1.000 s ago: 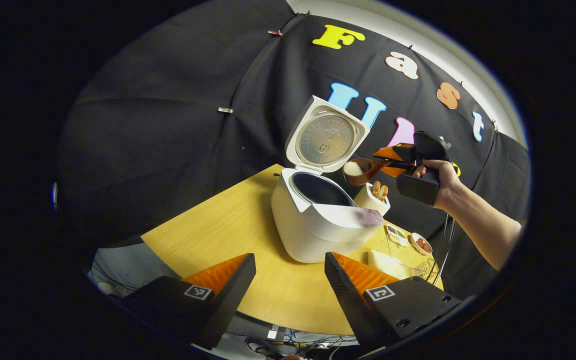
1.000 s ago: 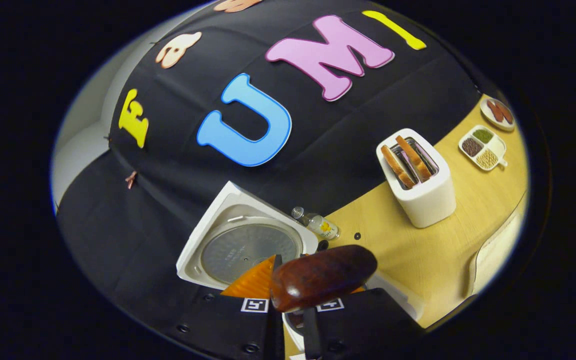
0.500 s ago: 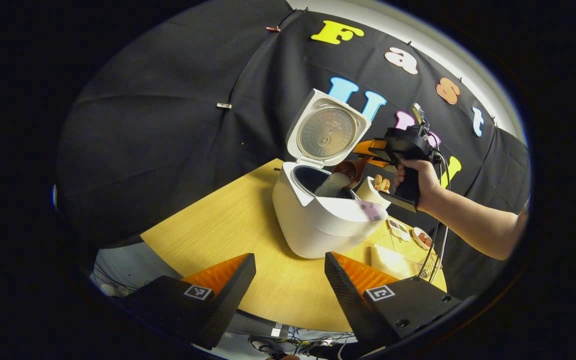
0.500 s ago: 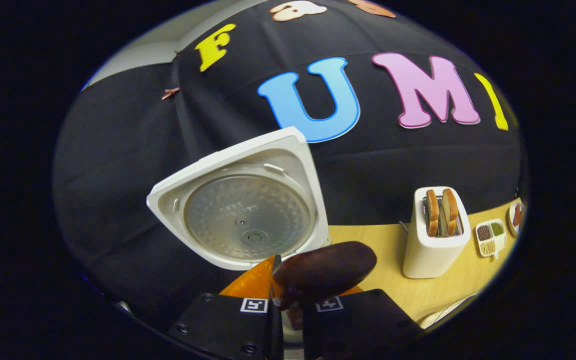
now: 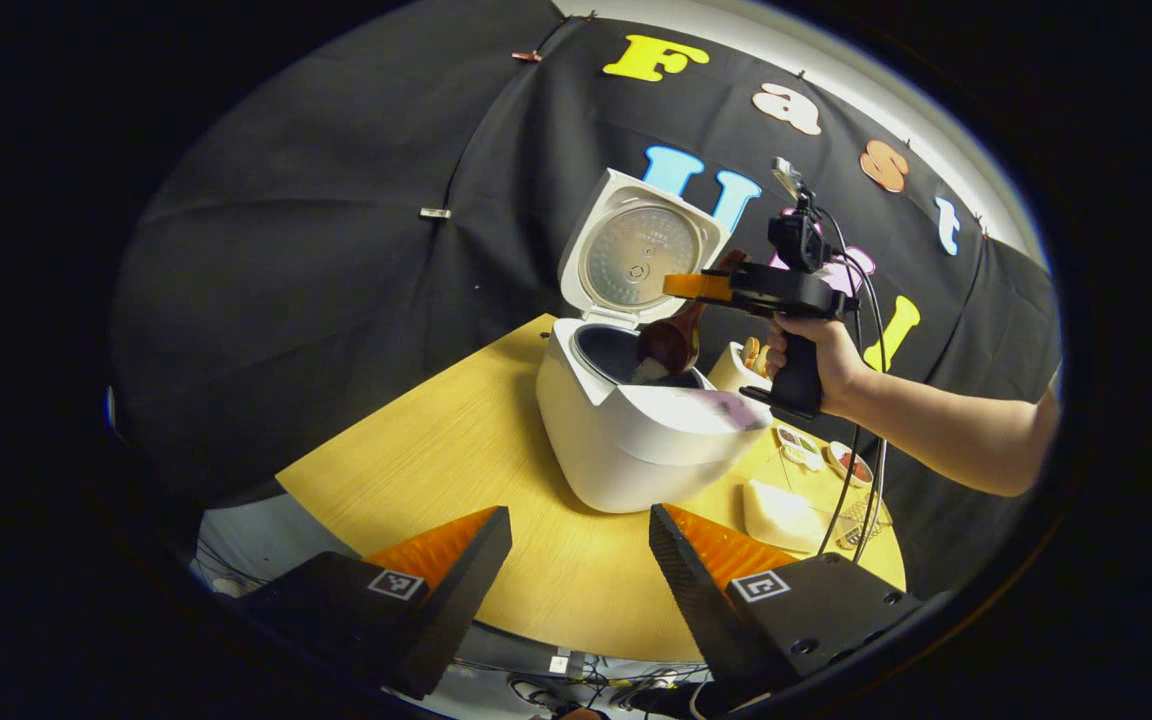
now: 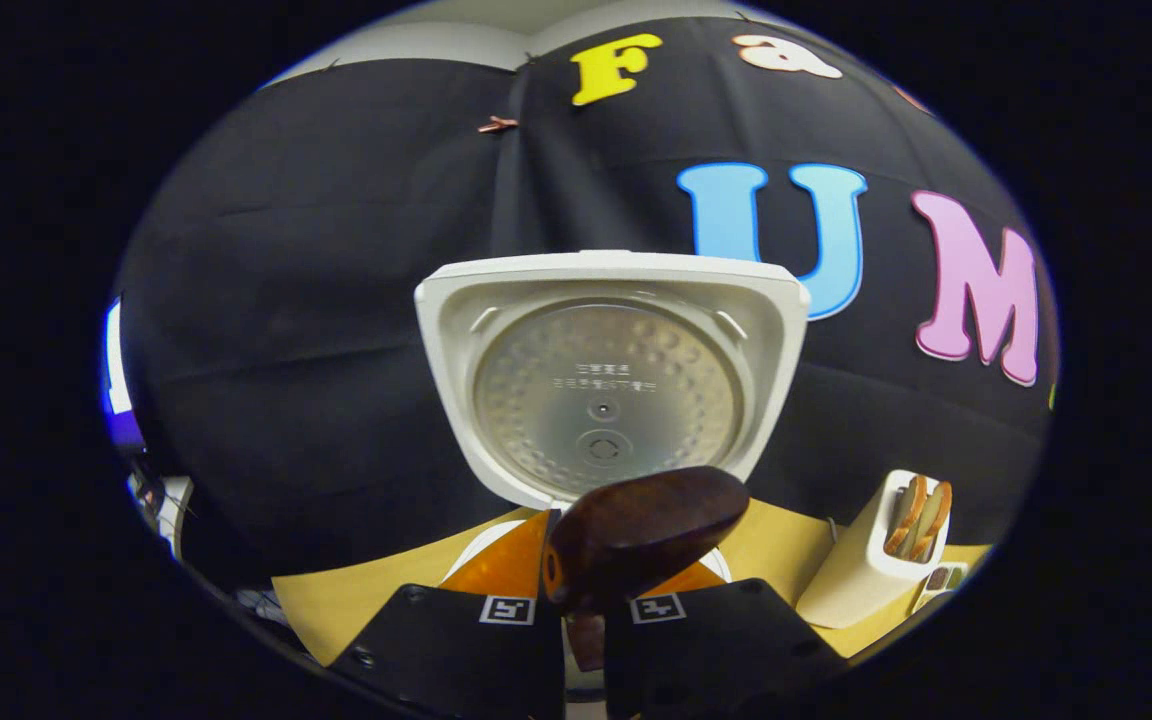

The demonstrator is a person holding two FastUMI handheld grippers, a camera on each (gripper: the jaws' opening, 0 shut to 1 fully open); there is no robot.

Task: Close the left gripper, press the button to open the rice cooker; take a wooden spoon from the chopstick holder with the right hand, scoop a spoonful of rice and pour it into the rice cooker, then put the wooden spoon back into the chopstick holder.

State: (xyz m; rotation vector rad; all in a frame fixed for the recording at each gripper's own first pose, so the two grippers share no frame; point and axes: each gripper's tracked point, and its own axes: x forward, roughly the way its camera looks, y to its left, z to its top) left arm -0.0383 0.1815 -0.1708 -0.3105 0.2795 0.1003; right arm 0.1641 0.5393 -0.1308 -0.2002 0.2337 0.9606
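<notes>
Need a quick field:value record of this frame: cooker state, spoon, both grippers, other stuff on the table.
rice cooker: on the wooden table, lid up
wooden spoon: tipped bowl-down over the pot opening, handle clamped
right gripper: shut on the spoon, held by a hand
left gripper: open, holding nothing, hovering at the near table edge
toaster: right of the cooker, bread slices in its slots
rice left in spoon: cannot tell

The left gripper view looks from low at the table's (image 5: 456, 440) near edge, over its own parted fingers, toward the rice cooker (image 5: 626, 440) well ahead. The right gripper view sits close above the cooker, facing its raised lid (image 6: 606, 375) just ahead. Both views share this lid and the toaster (image 6: 871, 565).
</notes>
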